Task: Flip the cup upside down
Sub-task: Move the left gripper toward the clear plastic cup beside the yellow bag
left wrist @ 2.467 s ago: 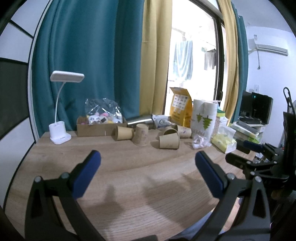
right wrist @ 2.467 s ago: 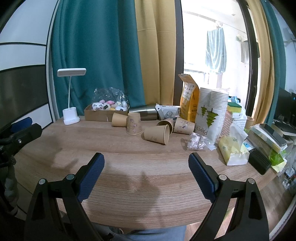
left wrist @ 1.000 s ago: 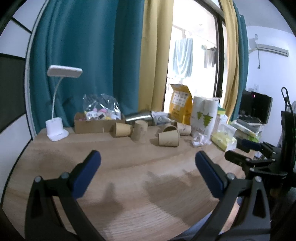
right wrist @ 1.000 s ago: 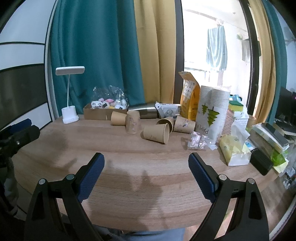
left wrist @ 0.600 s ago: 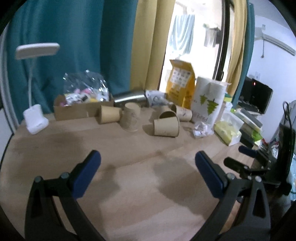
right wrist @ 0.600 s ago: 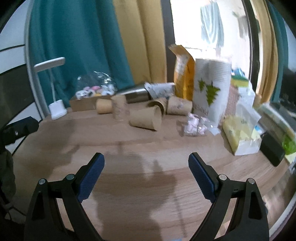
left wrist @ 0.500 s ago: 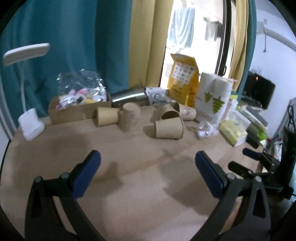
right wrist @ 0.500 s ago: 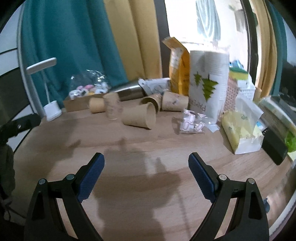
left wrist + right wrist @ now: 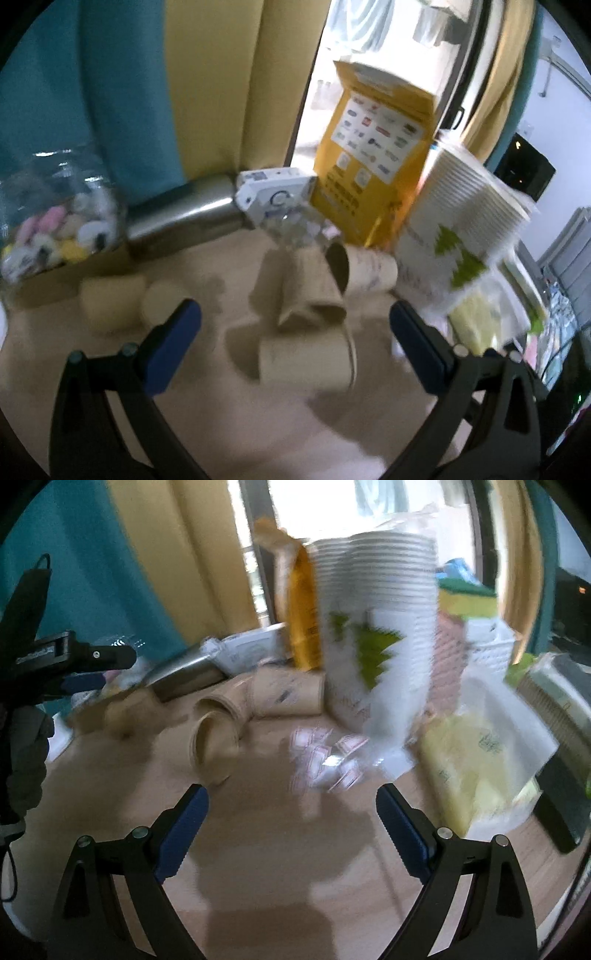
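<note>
1. Both tongs are closing in on the cluster of kraft paper cups, which now fills far more of each wrist view than it did half a second ago; both views are smearing with motion.
2. Left tongs (image 9: 293, 339) are standing spread wide with nothing between the blue pads, and the nearest cup (image 9: 306, 360) is lying on its side on the counter (image 9: 184, 424) just ahead of them, its mouth turned to the right.
3. Right tongs (image 9: 291, 829) are likewise standing spread and empty, pointing at bare counter (image 9: 277, 849); that cup (image 9: 212, 744) is showing its open mouth toward this camera, left of the pads.
4. More cups are lying behind it: one (image 9: 364, 267) is resting against the wrapped sleeve of white paper cups (image 9: 461, 236), and others are blurring at left beside the cardboard box (image 9: 55, 284).
5. A yellow carton (image 9: 373, 155) and a steel flask (image 9: 184, 218) are leaning at the back, well apart from the pads.
6. Judgement: the step in hand is the approach. The wide spread is probably serving to straddle the cup's body, and a grip across its sides would allow turning it rim down.
</note>
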Available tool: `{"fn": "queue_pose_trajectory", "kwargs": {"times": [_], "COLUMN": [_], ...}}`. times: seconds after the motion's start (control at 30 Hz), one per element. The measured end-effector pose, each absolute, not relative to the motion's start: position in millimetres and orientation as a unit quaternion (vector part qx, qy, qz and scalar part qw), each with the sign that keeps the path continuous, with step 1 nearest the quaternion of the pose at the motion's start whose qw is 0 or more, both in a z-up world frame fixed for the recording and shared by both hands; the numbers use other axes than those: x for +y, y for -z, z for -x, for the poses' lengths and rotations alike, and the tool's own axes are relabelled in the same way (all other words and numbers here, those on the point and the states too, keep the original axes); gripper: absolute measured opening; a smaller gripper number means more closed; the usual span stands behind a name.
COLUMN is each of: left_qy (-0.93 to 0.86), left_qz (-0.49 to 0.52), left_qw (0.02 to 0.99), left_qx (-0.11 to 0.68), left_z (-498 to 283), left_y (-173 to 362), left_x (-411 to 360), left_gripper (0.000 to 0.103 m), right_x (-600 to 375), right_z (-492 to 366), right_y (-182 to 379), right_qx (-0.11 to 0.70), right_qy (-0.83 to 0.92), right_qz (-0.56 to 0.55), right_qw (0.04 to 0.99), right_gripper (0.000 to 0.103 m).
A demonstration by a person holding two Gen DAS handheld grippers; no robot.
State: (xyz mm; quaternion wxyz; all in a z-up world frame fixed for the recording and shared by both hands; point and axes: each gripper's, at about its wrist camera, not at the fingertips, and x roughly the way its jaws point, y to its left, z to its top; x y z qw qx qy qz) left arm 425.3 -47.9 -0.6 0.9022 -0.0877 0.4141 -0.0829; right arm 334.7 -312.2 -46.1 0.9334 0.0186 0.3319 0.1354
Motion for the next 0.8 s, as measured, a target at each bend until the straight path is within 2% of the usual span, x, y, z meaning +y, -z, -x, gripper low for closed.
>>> {"fn": "queue_pose_trajectory", "kwargs": {"times": [0.13,0.33,0.67,0.8], "left_qy": [0.09,0.074,0.033,0.03], "left_qz": [0.13,0.112,0.128,0.119], "left_qw": [0.88,0.869,0.835,0.825], "left_qx": [0.448,0.476,0.534,0.552], "left_z": [-484,-554,-610,-622], "left_y": [9,28,73,86], "left_x": [-52,-77,-90,-91], "left_gripper": [0.103,0.103,0.102,0.096], "right_x": [-326,-322,-325,-330], "right_z": [-360,-379,-393,-394], "right_y": [29,20,34,41], "right_qx": [0.304,0.276,0.287,0.294], "right_qy": [-0.127,-0.115,-0.123,-0.118], "right_qz": [-0.05,-0.051,-0.077,-0.088], "right_qw": [0.943,0.953,0.947,0.944], "right_gripper": [0.094,0.094,0.094,0.094]}}
